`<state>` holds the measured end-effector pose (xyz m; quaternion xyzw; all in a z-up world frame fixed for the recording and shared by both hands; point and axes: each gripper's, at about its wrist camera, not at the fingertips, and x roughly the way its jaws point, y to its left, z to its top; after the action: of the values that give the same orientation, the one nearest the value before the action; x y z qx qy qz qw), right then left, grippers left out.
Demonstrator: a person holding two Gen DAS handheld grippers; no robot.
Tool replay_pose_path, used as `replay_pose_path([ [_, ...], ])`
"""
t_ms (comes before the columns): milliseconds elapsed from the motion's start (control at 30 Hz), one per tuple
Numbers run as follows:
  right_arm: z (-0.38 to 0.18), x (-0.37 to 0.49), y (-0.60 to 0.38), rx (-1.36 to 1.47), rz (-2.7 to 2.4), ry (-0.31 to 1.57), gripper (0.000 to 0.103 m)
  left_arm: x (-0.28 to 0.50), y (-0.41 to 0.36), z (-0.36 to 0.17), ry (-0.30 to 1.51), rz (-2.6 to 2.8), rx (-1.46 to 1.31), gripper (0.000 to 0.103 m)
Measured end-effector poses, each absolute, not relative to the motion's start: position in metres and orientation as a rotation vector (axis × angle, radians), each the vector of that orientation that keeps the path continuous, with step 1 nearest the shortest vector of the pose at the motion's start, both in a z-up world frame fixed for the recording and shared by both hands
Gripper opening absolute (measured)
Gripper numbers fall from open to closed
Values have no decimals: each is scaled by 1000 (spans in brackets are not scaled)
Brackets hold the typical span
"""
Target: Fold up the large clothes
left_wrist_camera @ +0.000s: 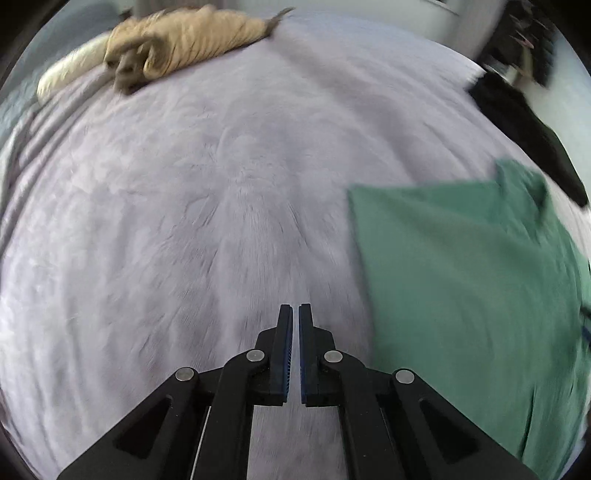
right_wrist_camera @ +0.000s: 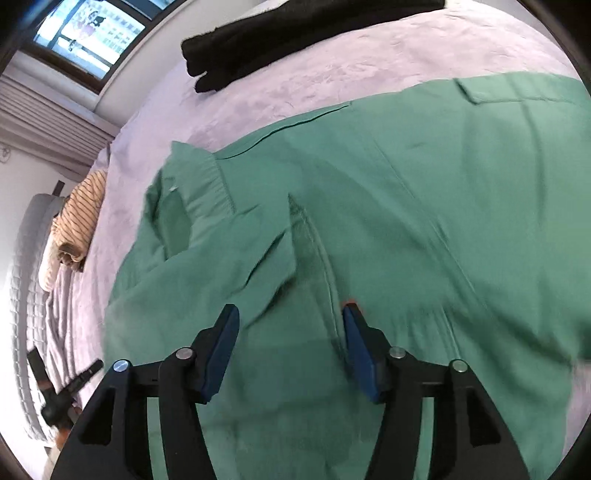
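A large green garment lies spread on the lilac bed cover, with an elastic cuff and a folded-over part at its left side. My right gripper hangs just over the cloth, open, with nothing pinched between its blue pads. In the left wrist view the same green garment fills the right side with a straight left edge. My left gripper is shut on nothing, over bare bed cover to the left of the garment.
A black garment lies at the bed's far edge, also visible as the black garment. A tan striped garment and a cream pillow sit at the head end. A window and a black stand lie beyond the bed.
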<state>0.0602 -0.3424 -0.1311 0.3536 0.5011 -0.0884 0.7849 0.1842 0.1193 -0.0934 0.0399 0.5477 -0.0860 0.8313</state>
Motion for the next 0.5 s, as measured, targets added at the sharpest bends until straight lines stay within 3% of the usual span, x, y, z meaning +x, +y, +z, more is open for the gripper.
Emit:
replay_pose_path([
  [33,-125,48,-335,799,-162,1068,62,168,118,-87,1145,-201,112,24],
  [67,-120,43,-329,825,-132,1063,62,149,114,-78,1122,-222,139,75],
  [100,-117,38,-317,850,-88,1066,62,135,114,-72,1098,-229,145,103],
  [500,-182,85,-91,1108,423,1216,62,98,168,-91,1178,-72,103,103],
])
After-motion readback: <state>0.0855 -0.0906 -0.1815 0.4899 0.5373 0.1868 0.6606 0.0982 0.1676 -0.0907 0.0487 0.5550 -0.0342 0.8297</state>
